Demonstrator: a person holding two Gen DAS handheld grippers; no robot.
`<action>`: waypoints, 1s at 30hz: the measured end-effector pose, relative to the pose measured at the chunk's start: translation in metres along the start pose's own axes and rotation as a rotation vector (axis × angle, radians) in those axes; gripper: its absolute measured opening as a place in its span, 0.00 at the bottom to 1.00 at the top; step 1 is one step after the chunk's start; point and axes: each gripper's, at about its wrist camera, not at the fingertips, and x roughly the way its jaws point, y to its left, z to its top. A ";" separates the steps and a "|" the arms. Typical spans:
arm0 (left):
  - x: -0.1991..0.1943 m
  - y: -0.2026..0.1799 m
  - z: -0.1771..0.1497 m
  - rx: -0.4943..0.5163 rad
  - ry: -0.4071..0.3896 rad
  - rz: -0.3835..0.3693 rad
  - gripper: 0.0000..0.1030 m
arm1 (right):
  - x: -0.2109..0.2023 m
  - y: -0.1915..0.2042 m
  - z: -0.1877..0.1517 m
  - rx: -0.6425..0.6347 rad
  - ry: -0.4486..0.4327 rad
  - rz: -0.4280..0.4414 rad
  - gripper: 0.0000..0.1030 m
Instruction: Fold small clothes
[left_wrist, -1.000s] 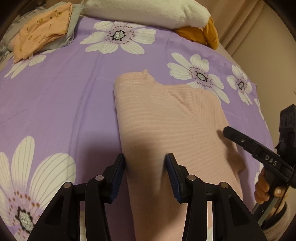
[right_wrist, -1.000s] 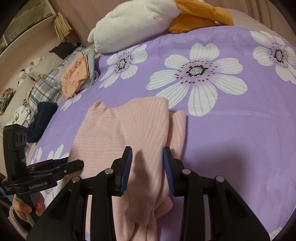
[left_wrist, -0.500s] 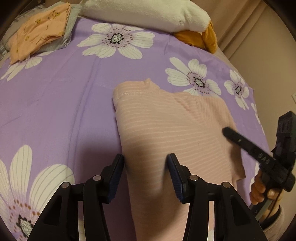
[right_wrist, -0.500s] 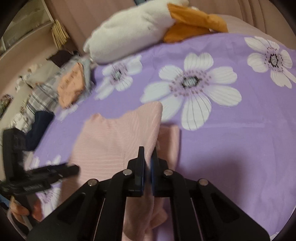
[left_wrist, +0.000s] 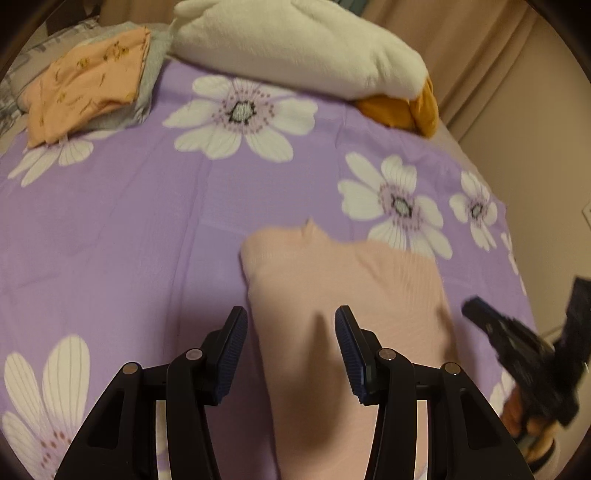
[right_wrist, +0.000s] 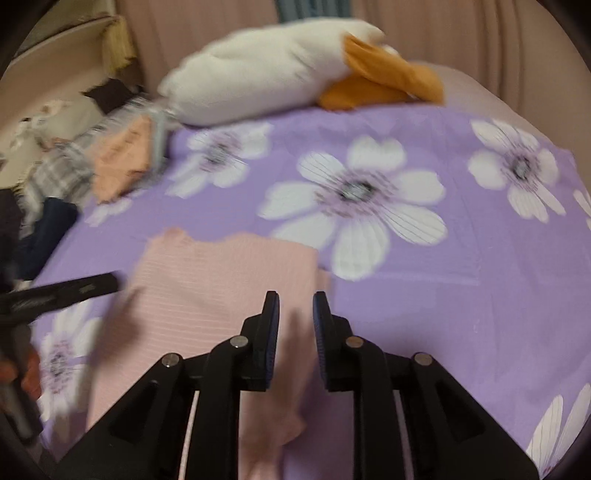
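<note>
A pale pink striped top (left_wrist: 351, 288) lies flat on the purple flowered bedsheet (left_wrist: 129, 229), its sides folded in and its neckline pointing away from me. My left gripper (left_wrist: 291, 314) hovers above the top's near left part, jaws apart, with nothing between them. In the right wrist view the same top (right_wrist: 214, 280) lies below my right gripper (right_wrist: 295, 297), whose jaws are opening and stand a small gap apart over the right fold, pinching no cloth. Each gripper also shows in the other's view: the right gripper (left_wrist: 480, 314) beside the top's right edge, the left gripper (right_wrist: 107, 282) by its left edge.
A folded peach garment (left_wrist: 88, 88) rests on grey cloth at the bed's far left corner. A white plush toy with orange parts (left_wrist: 295, 44) lies along the far edge. Plaid cloth (right_wrist: 62, 173) and dark cloth (right_wrist: 48, 229) sit at the left side. Beige curtains stand behind.
The right gripper shut fully half a second ago and now stands partly apart again. Both grippers have lifted and drawn back from the pink top, which stays flat.
</note>
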 end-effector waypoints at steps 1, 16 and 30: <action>0.002 0.000 0.004 -0.004 -0.006 -0.010 0.46 | -0.001 0.003 -0.002 -0.009 0.005 0.024 0.20; 0.077 0.012 0.021 -0.071 0.090 -0.006 0.23 | 0.025 0.011 -0.049 -0.024 0.137 0.056 0.13; 0.003 -0.022 -0.022 0.073 0.023 -0.040 0.23 | -0.020 0.015 -0.061 -0.010 0.085 0.108 0.19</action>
